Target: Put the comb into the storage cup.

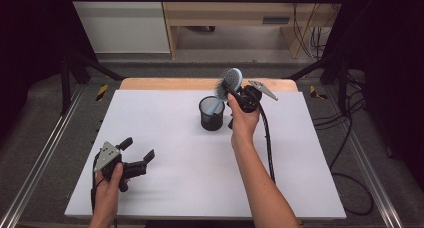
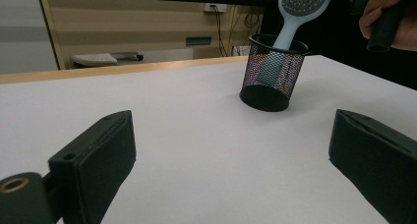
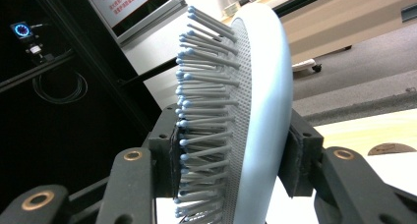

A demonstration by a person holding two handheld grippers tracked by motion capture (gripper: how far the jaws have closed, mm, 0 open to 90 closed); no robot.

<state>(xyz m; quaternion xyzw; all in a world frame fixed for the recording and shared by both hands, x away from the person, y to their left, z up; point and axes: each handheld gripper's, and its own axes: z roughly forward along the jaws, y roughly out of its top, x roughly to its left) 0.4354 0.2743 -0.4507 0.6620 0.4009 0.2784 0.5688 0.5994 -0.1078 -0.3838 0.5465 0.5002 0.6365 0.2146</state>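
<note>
A light blue hairbrush (image 1: 230, 83) stands tilted with its handle inside a black mesh cup (image 1: 211, 114) at the table's far middle. My right gripper (image 1: 234, 92) is shut on the brush's head; in the right gripper view the jaws press the bristle side and the back of the hairbrush (image 3: 251, 111). My left gripper (image 1: 137, 150) rests at the near left, open, nothing between its jaws. In the left gripper view the mesh cup (image 2: 273, 71) and hairbrush (image 2: 300, 3) stand ahead to the right, well beyond the left gripper (image 2: 231, 155).
The white table top (image 1: 165, 178) lies on a wooden board (image 1: 165, 83) showing at the far edge. The right gripper's black cable (image 1: 267, 138) trails along the forearm. Dark frame rails and cables surround the table.
</note>
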